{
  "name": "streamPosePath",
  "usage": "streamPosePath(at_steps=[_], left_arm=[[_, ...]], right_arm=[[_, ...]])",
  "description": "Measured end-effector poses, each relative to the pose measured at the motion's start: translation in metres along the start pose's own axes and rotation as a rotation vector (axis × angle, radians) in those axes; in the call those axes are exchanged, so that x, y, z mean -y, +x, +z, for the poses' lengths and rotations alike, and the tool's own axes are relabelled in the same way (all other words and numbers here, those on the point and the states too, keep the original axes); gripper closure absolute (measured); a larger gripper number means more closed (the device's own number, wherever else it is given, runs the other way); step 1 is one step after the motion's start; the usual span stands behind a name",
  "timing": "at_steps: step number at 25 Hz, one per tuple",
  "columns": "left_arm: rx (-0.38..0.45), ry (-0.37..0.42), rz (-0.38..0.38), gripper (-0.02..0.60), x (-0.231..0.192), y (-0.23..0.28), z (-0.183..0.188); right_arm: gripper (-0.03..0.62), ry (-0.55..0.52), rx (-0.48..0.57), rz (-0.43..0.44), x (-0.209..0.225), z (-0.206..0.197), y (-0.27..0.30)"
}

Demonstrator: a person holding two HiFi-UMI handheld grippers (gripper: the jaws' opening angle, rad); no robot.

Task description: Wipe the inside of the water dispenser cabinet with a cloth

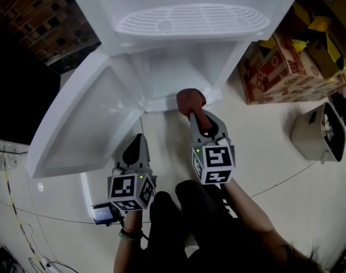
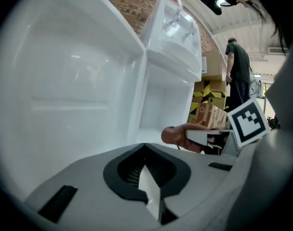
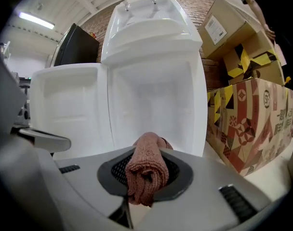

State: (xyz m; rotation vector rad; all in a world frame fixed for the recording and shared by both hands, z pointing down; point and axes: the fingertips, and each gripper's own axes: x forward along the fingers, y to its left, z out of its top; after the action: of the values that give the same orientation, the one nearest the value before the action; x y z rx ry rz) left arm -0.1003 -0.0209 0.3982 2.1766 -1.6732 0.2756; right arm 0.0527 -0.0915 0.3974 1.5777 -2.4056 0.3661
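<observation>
Right gripper (image 1: pixel 197 117) pinched the cloth (image 1: pixel 190 99), pointing twelve o'clock into the open cabinet (image 1: pixel 161 75), apparently for wiping. Left gripper (image 1: pixel 138 142) hung closed and empty at eight o'clock.

Head view: the camera sits high above the floor (image 1: pixel 275 152) and looks steeply down on the top of the water dispenser (image 1: pixel 193 20), its open cabinet (image 1: pixel 178 73) and the door (image 1: pixel 87 124) standing open at the left. The left gripper (image 1: pixel 138 142) and right gripper (image 1: pixel 199 118) lie close beneath it.

Left gripper view: the camera is low and tilted upward, near the door's inner face. The cabinet is further right, and the right gripper reaches in from the right edge.

Right gripper view: the camera is low and faces squarely into the cabinet from nearby.

All three views share the cabinet, the door and the cardboard boxes (image 1: pixel 281 67).
</observation>
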Motion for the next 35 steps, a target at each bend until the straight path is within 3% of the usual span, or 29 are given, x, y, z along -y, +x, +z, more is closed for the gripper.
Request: streamPosePath(at_steps=[11,17,22,35], left_arm=[[0.048,0.095,-0.06,0.597,0.05,0.018,0.022],[0.045,0.123,-0.066,0.595,0.068,0.016,0.019],[0.019,0.128,-0.094,0.597,0.085,0.015,0.013],[-0.005,0.107,-0.088,0.597,0.083,0.009,-0.003]], right_arm=[[0.516,0.011,0.044,-0.022,0.008,-0.003,-0.043],[0.522,-0.012,0.035,0.011,0.005,-0.009,-0.057],[0.52,-0.017,0.047,0.001,0.015,-0.006,-0.062],[0.52,-0.024,0.033,0.021,0.01,-0.015,-0.063]])
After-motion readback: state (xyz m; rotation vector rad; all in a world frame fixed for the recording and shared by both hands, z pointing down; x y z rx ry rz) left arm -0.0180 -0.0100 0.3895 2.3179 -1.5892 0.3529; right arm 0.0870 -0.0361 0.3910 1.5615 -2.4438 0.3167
